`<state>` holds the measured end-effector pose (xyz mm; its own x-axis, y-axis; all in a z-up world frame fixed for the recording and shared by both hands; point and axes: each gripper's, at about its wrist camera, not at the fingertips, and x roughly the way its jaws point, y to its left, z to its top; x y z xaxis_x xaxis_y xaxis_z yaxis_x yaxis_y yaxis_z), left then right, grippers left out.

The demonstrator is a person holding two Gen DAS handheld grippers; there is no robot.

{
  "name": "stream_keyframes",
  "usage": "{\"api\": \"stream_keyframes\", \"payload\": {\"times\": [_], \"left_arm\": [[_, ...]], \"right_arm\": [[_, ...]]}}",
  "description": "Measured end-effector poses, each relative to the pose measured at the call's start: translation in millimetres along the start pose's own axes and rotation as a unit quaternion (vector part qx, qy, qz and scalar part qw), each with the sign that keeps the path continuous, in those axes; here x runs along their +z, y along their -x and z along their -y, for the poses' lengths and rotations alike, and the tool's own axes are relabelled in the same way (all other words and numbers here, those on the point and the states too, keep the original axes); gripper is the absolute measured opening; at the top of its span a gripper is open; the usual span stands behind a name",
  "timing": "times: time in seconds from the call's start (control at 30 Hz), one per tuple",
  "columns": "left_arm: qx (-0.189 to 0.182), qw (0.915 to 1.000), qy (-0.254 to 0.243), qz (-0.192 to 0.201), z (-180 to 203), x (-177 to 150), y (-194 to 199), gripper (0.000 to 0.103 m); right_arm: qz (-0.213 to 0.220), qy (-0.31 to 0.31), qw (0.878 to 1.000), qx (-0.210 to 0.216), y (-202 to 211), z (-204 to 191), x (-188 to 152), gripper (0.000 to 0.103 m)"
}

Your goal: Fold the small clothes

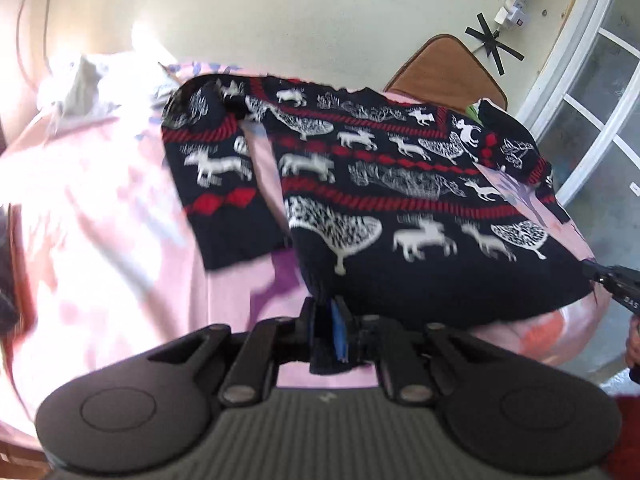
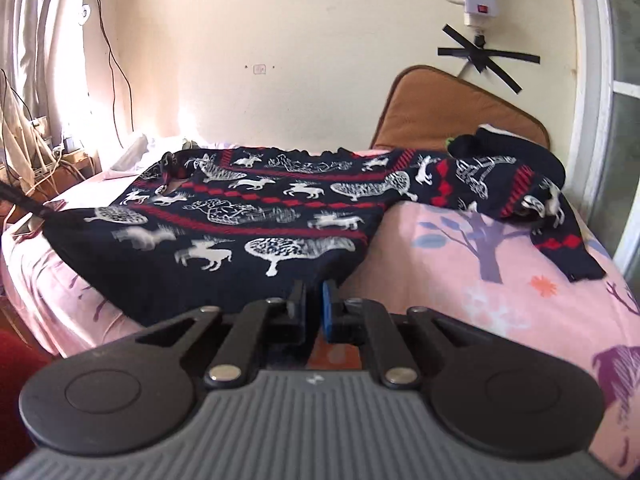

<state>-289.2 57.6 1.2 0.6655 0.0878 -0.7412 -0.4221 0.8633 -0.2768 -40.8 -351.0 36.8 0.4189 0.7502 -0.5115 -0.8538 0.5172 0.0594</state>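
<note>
Two claws, left (image 1: 329,320) and right (image 2: 315,300), pinch the sweater (image 1: 400,200) hem just ahead of them on the bed (image 2: 480,260); we should lift evenly, keeping it taut.

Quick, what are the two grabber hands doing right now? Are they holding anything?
Left gripper: closed, pinching the bottom hem of the sweater.
Right gripper: closed on the hem at the sweater's other bottom corner.

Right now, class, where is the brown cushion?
In the right wrist view, the brown cushion leans against the wall at upper right, behind the patterned sweater on the pink bedsheet.
</note>
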Motion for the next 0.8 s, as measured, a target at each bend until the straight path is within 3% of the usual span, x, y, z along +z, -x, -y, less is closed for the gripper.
{"api": "stream_keyframes", "payload": {"times": [0.07, 0.13, 0.17, 0.23, 0.3, 0.4, 0.53, 0.63, 0.8], "left_arm": [[-0.016, 0.9994, 0.021, -0.024, -4.6, -14.0, -9.5, 0.01], [-0.028, 0.9984, 0.039, -0.031, -13.1, -20.7, -18.2, 0.014], [-0.022, 0.9982, 0.05, -0.027, -18.4, -20.3, -19.6, 0.017], [-0.009, 0.997, 0.077, 0.005, -31.8, -13.8, -16.0, 0.027], [0.02, 0.9944, 0.095, 0.042, -44.2, -4.8, -8.5, 0.033], [0.083, 0.9875, 0.098, 0.091, -52.7, 4.3, 3.6, 0.054], [0.104, 0.9834, 0.086, 0.122, -63.3, 3.8, 11.5, 0.061], [0.111, 0.9805, 0.088, 0.136, -76.8, -4.1, 21.8, 0.063], [0.105, 0.9726, 0.128, 0.163, -102.4, -17.7, 39.7, 0.068]], "right_arm": [[-0.048, 0.021, 0.998, 0.021, -0.8, -4.5, -9.7, 0.005], [-0.076, 0.063, 0.995, -0.015, -12.0, -6.0, -14.4, 0.008], [-0.077, 0.074, 0.993, -0.04, -16.8, -7.5, -13.0, 0.01], [-0.056, 0.061, 0.995, -0.047, -20.5, -0.4, 2.0, 0.011], [-0.016, 0.041, 0.999, -0.014, -23.3, 2.2, 23.1, 0.012], [0.029, 0.06, 0.997, 0.049, -43.9, -27.7, 51.3, 0.015], [0.036, 0.108, 0.981, 0.158, -95.6, -89.4, 79.6, 0.035], [0.011, 0.186, 0.955, 0.229, -142.6, -152.1, 88.1, 0.038], [-0.052, 0.362, 0.881, 0.3, -215.7, -245.8, 83.6, 0.052]]}}
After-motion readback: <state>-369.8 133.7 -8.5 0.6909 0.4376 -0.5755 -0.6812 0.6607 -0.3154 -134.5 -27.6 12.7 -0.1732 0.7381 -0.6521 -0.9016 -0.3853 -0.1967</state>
